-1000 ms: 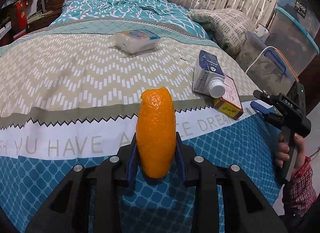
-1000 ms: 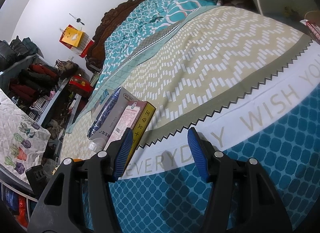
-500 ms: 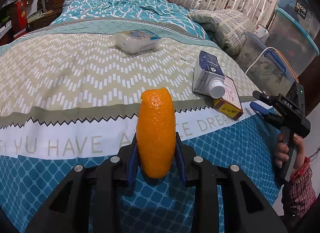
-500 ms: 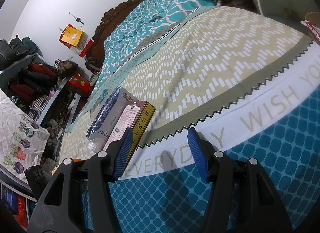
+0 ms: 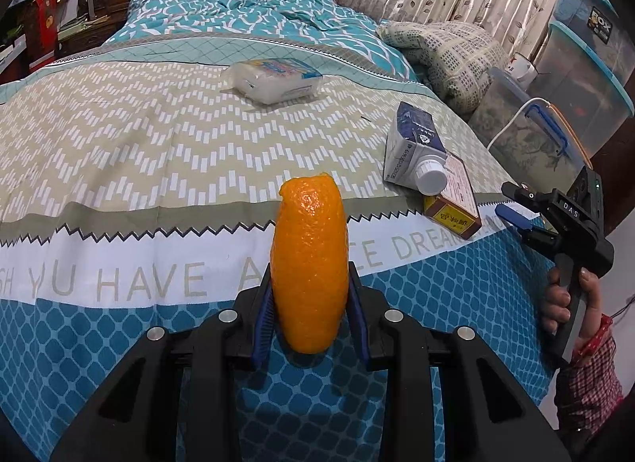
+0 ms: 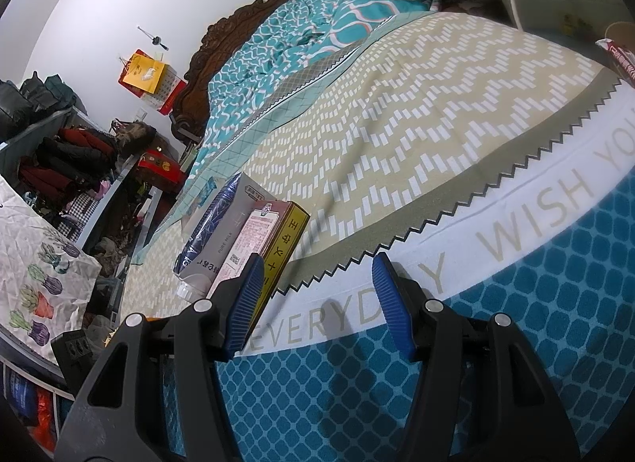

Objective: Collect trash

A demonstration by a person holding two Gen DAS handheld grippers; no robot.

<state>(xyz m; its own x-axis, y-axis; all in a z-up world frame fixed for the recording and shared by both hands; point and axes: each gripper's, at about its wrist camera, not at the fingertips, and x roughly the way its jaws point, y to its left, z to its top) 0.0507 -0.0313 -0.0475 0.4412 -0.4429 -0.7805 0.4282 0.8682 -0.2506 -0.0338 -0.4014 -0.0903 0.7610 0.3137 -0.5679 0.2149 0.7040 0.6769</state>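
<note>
My left gripper [image 5: 309, 303] is shut on a piece of orange peel [image 5: 309, 263] and holds it upright above the bedspread. A blue and white milk carton [image 5: 412, 152] lies on the bed to the right, beside a brown and yellow box [image 5: 452, 204]. A white tissue pack [image 5: 274, 79] lies farther back. My right gripper [image 6: 317, 295] is open and empty, close to the carton [image 6: 214, 239] and the box [image 6: 274, 239], which lie to its left. It also shows at the right of the left wrist view [image 5: 516, 208].
The patterned bedspread [image 5: 119, 144] covers the whole bed. A rolled quilt [image 5: 448, 53] and plastic storage bins [image 5: 575, 77] stand at the bed's right side. A wooden headboard [image 6: 238, 33] and cluttered shelves [image 6: 59, 152] lie beyond.
Almost nothing has moved. The left gripper still holds the peel and the right gripper stays open by the box.
</note>
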